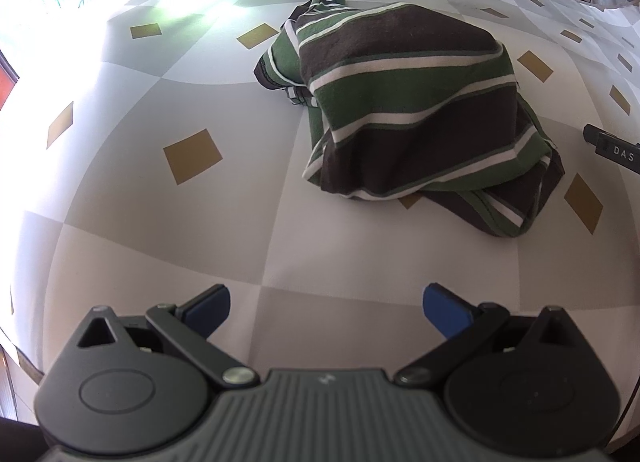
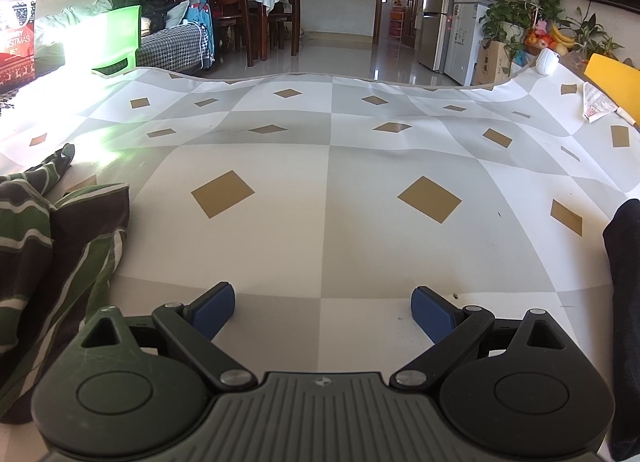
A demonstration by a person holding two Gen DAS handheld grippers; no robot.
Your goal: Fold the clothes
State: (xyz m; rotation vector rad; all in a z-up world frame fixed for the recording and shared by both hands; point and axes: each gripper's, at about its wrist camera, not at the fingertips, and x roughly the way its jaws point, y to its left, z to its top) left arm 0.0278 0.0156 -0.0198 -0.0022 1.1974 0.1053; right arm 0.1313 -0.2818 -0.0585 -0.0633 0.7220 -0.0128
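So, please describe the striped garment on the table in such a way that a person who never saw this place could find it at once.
Look at the wide table covered by a grey and white checked cloth with small tan diamonds. Near its middle, in the left wrist view, lies one crumpled heap, the striped garment. It alone carries dark brown, green and thin white stripes; the black fabric at the right edge is plain.

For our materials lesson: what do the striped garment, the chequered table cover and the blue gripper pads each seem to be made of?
Striped garment: looks like soft knitted cloth, matte and slightly fuzzy, slumping in loose folds.
Table cover: probably vinyl or coated fabric; smooth, printed, faintly glossy, with a wavy far edge.
Blue pads: likely rubber or soft plastic, given the fine dotted grip texture.
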